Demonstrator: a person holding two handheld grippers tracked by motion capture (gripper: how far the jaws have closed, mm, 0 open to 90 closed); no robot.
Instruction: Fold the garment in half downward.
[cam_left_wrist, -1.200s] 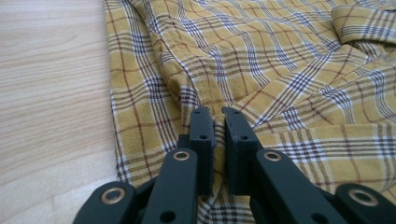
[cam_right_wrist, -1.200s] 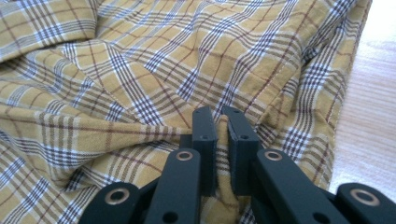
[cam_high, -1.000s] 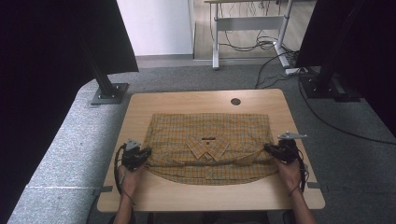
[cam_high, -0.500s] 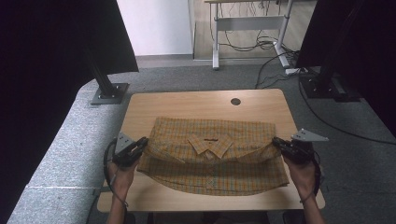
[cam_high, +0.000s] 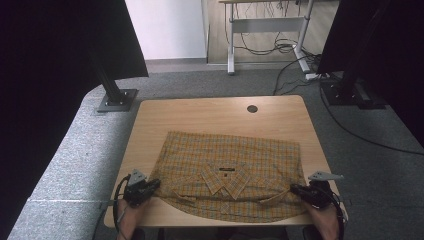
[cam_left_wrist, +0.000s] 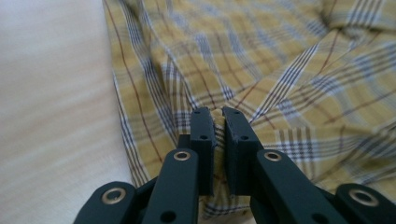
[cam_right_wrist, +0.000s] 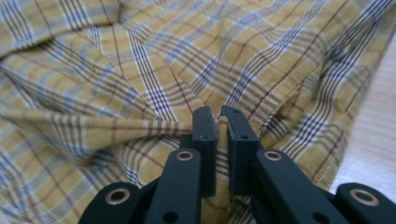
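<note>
A yellow plaid shirt (cam_high: 230, 175) lies spread on the wooden table (cam_high: 200, 117), collar up, its near hem hanging over the front edge. At the shirt's near left corner my left gripper (cam_high: 154, 185) is shut on a fold of the cloth. The left gripper view shows that gripper (cam_left_wrist: 218, 112) with shirt fabric (cam_left_wrist: 261, 70) pinched between its jaws. My right gripper (cam_high: 295, 189) is shut on the shirt's near right corner. In the right gripper view the same gripper (cam_right_wrist: 219, 112) pinches a ridge of plaid cloth (cam_right_wrist: 154, 70).
A round cable hole (cam_high: 252, 108) sits near the table's far edge. Bare wood runs beyond and left of the shirt. Dark stands (cam_high: 116, 95) rest on the grey carpet at both far corners, with cables (cam_high: 295, 55) trailing behind.
Both grippers have pulled the shirt toward the table's near edge, lifting it briefly on the way. The shirt now lies lower on the table with its hem over the front edge.
</note>
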